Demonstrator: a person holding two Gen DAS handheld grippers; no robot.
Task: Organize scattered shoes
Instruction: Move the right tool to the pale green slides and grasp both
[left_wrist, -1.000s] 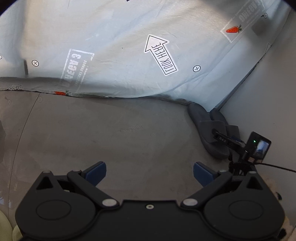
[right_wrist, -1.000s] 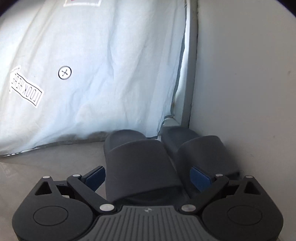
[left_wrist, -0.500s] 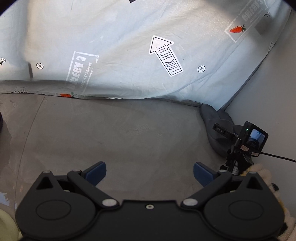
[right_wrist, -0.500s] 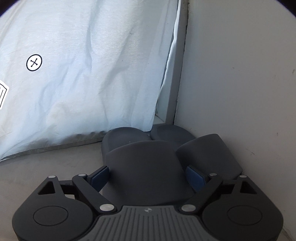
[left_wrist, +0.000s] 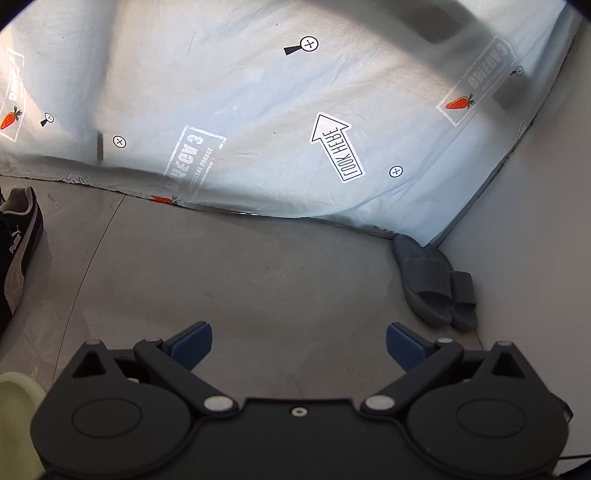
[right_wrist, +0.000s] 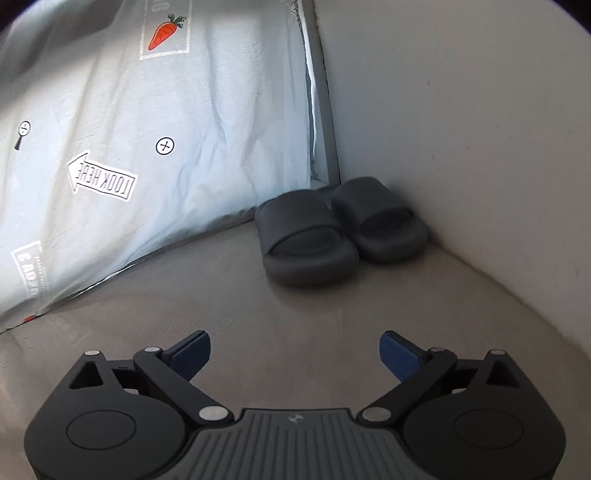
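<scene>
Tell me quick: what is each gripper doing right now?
Left gripper: open, empty, bare floor between its fingers.
Right gripper: open, empty, jaws just opened wider; grey slides lie ahead, apart from it.

Printed grey sheet (left_wrist: 258, 110) (carrots, arrows), grey floor (left_wrist: 240, 280), pale wall (right_wrist: 480, 129)

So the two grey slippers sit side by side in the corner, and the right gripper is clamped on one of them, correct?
Not quite. The two grey slippers do sit side by side in the corner, but the right gripper is open and holds nothing; bare floor lies between them. The right wrist view shows it.
</scene>
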